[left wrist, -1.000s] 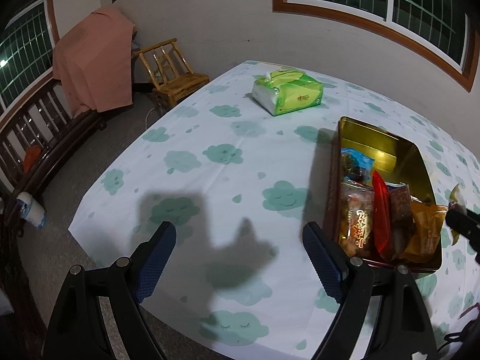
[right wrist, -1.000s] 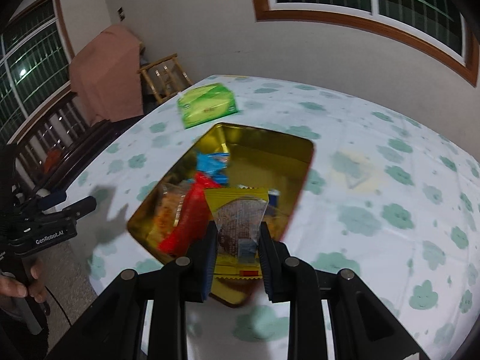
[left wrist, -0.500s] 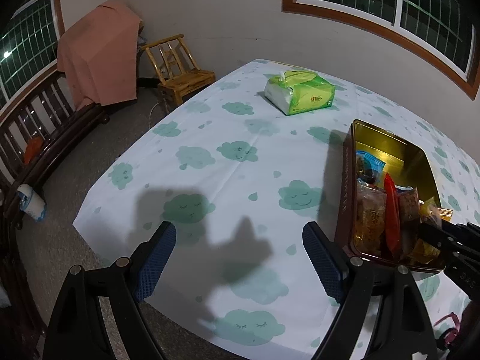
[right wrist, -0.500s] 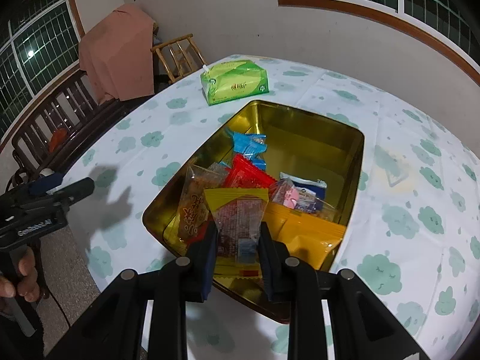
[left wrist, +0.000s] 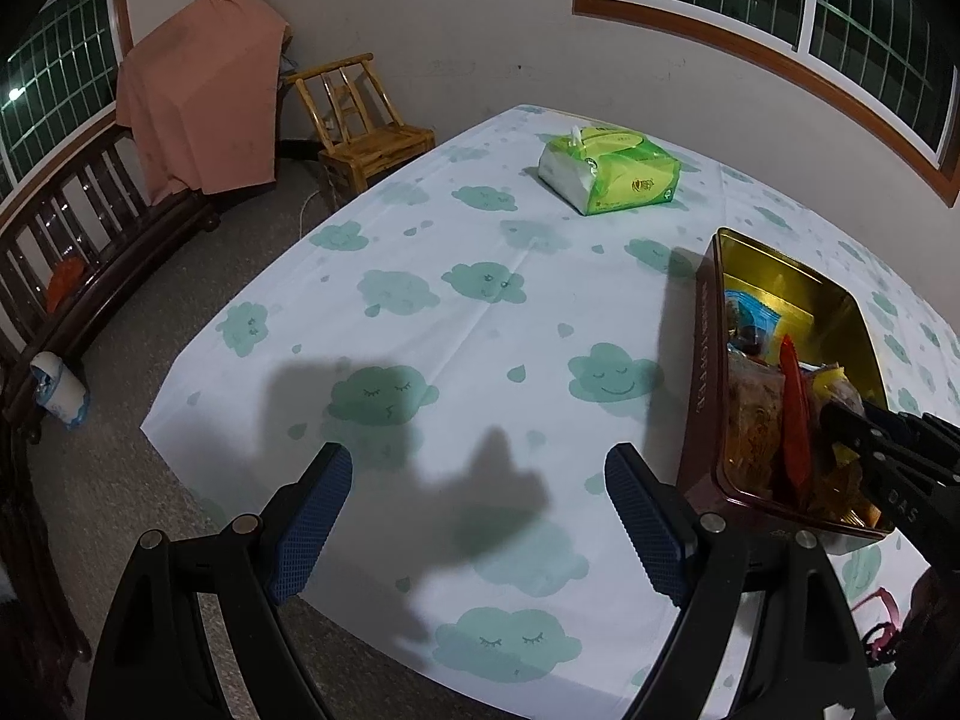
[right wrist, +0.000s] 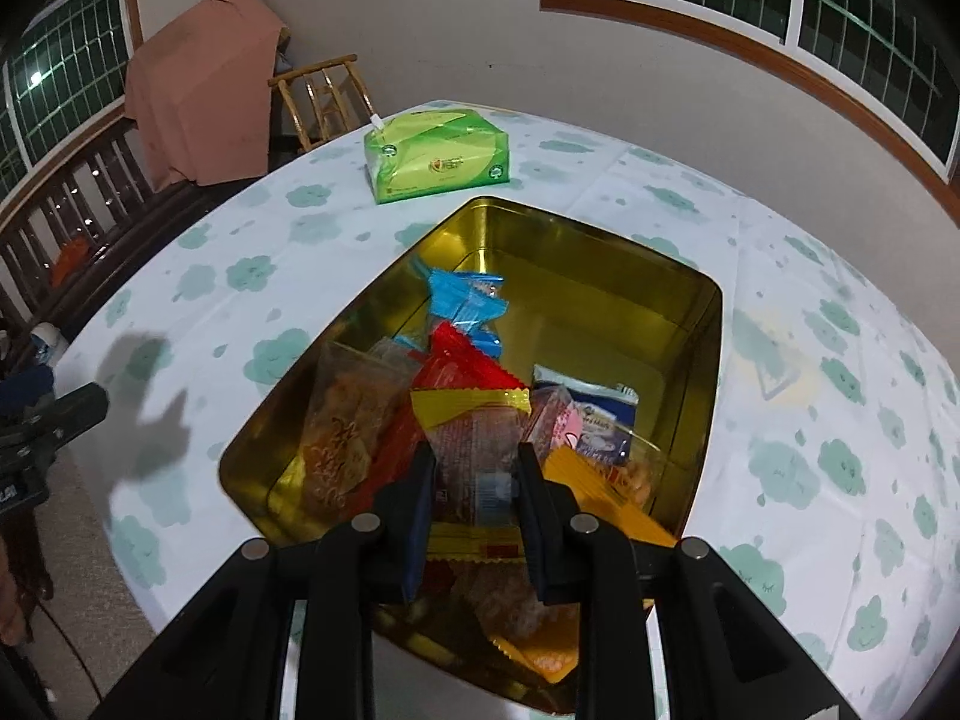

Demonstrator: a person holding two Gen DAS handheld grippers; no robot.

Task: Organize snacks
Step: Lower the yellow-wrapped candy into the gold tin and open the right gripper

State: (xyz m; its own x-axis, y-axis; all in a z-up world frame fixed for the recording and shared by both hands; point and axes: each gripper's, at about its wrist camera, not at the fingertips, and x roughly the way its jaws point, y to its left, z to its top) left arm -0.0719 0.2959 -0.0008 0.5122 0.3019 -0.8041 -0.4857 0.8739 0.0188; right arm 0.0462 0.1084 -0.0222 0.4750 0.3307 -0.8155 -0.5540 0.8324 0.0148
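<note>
Pinching a yellow-edged packet (right wrist: pixel 474 450) between its pads, the right gripper (right wrist: pixel 471 480) hangs over the tin's (right wrist: pixel 714 324) near end, packet's long axis toward 12 o'clock. Free floor lies at 1 o'clock. Left gripper (left wrist: pixel 480 516) is spread, empty, beside the tin over the tabletop (left wrist: pixel 420 300).

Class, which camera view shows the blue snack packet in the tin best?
The right wrist view: the blue snack packet lies open to sight in the gold tin. The left wrist view shows only a sliver behind the tin's wall.
</note>
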